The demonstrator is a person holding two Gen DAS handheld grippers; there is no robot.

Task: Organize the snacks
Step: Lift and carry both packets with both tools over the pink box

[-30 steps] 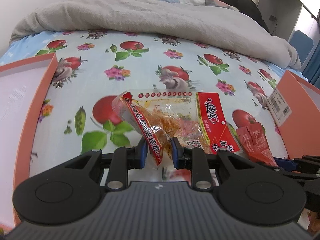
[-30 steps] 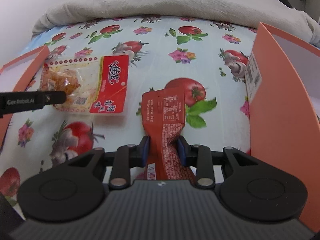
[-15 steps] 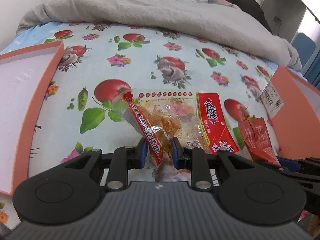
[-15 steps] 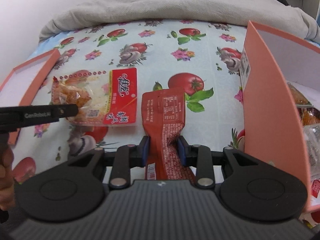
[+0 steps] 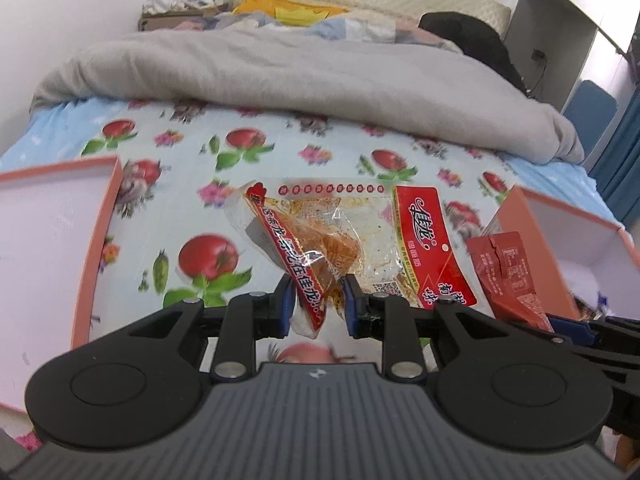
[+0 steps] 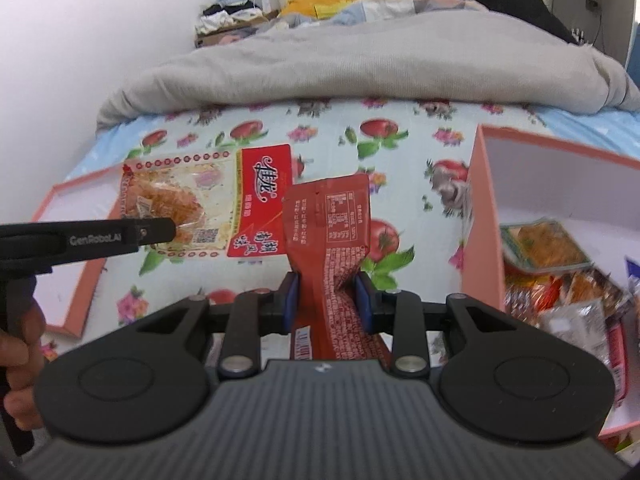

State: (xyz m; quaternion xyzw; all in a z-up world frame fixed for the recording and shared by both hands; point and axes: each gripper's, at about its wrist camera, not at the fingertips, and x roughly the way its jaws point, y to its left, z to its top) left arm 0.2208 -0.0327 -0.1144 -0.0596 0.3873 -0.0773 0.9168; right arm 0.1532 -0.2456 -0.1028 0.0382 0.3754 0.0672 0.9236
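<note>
My left gripper (image 5: 316, 307) is shut on the near edge of a clear snack bag with a red label (image 5: 352, 236), which hangs above the flowered sheet. My right gripper (image 6: 326, 300) is shut on a dark red snack pouch (image 6: 328, 232), also lifted off the bed. In the right wrist view the clear bag (image 6: 208, 204) shows at the left with the left gripper's finger (image 6: 152, 230) on it. In the left wrist view the red pouch (image 5: 504, 268) is at the right edge. An orange box (image 6: 484, 216) to the right holds several snack packs (image 6: 560, 280).
An orange box lid (image 5: 96, 240) lies on the left of the bed. A grey blanket (image 5: 304, 76) is bunched across the far half of the mattress. A person's hand (image 6: 20, 356) grips the left tool's handle. A shelf (image 5: 560, 28) stands at the back right.
Both grippers have risen, carrying their packs up off the sheet. More of the bed, the lid and the inside of the right box has come into view.
</note>
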